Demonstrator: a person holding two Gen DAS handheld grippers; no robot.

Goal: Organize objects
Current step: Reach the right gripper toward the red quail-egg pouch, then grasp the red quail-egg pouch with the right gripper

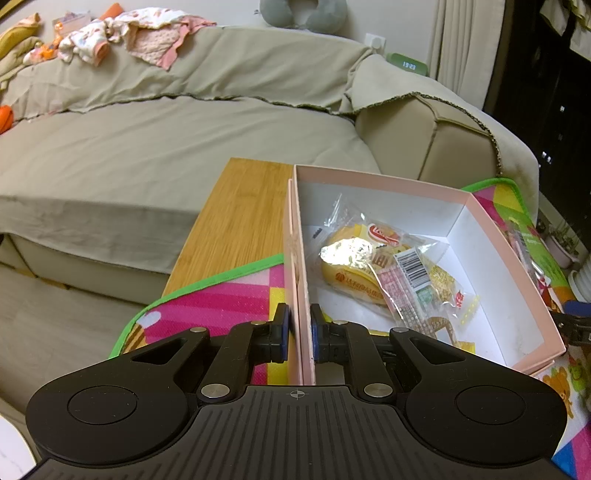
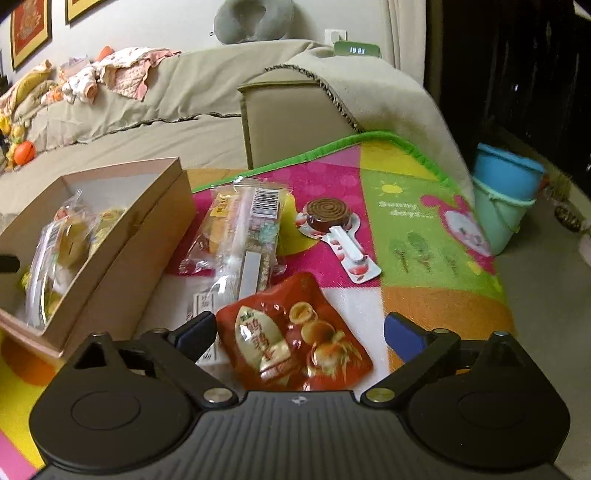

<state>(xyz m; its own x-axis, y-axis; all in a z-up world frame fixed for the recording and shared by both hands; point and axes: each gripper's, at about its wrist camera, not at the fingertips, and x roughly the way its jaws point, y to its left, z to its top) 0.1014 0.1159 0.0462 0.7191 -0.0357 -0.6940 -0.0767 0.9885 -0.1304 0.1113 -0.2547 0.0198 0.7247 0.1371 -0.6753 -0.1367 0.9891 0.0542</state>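
My left gripper (image 1: 299,332) is shut on the near left wall of a pink box (image 1: 517,258), one finger on each side of the wall. The box holds clear snack packets (image 1: 373,258). In the right wrist view the same box (image 2: 147,229) stands at the left. My right gripper (image 2: 299,332) is open, its fingers on either side of a red snack bag (image 2: 295,339) lying on the colourful mat (image 2: 424,206). Beyond the bag lie clear snack packets (image 2: 243,236) and a brown coil on a white spoon-shaped holder (image 2: 328,218).
The mat covers a wooden table (image 1: 236,229) in front of a beige sofa (image 1: 147,140) with baby clothes (image 1: 140,33) on its back. Stacked blue and green buckets (image 2: 502,195) stand on the floor at the right.
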